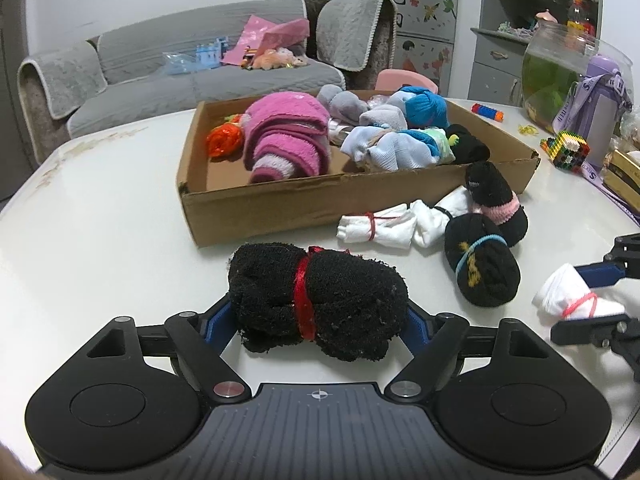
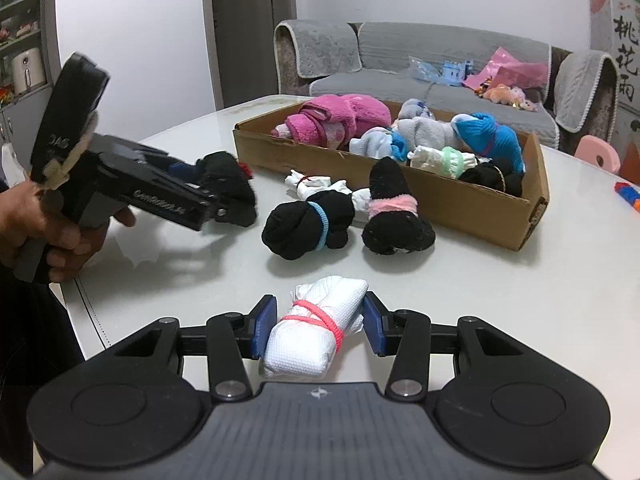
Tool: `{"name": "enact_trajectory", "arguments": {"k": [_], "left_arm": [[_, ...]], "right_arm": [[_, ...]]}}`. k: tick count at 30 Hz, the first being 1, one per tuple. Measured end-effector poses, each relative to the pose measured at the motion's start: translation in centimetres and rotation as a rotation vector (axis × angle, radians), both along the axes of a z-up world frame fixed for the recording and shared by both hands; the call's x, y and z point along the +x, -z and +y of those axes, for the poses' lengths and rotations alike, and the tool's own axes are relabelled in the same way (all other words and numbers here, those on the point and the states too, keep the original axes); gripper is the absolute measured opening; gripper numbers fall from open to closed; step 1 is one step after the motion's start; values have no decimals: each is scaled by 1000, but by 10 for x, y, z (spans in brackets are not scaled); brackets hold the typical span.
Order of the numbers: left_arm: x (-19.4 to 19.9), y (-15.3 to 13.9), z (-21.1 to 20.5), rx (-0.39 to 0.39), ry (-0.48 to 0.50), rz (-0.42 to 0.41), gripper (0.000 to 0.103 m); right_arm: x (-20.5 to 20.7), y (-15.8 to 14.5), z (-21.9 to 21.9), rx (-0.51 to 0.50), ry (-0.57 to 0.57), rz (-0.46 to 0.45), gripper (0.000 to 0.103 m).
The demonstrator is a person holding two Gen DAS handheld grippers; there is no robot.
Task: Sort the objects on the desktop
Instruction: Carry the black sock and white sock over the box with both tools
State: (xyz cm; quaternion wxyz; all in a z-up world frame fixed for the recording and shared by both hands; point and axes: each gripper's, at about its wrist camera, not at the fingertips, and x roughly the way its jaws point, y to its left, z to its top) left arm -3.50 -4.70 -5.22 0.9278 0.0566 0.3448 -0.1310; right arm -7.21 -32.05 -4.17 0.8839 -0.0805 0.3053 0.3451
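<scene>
A black fuzzy sock bundle [image 1: 320, 300] tied with a red band lies crosswise between the jaws of my left gripper [image 1: 316, 316], whose blue pads press on both its ends. From the right wrist view that gripper [image 2: 224, 200] carries the bundle [image 2: 230, 184] near the cardboard box [image 2: 460, 196]. My right gripper [image 2: 318, 328] is shut on a white sock bundle [image 2: 316, 332] with a pink band. Loose on the table lie a black bundle with a blue band [image 2: 308, 224], a black one with a pink band [image 2: 392, 216] and a white one with a red band [image 2: 308, 184].
The box [image 1: 280, 208] holds several rolled socks, pink, grey, blue and black. At the table's right stand a glass jar [image 1: 556, 76], a purple bottle [image 1: 600, 120] and a coloured block cube [image 1: 566, 150]. A grey sofa [image 1: 160, 72] is behind. A hand [image 2: 44, 220] grips the left tool.
</scene>
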Motion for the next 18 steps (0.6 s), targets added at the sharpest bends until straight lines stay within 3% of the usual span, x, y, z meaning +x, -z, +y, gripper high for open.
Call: {"name": "enact_trajectory", "arguments": {"k": [10, 18], "left_arm": [[-6, -1, 5, -1, -6, -10, 81], [-22, -30, 23, 6, -19, -85, 80]], "right_arm": [[2, -1, -6, 10, 8, 3, 42], [10, -17, -44, 154, 91, 9, 42]]}}
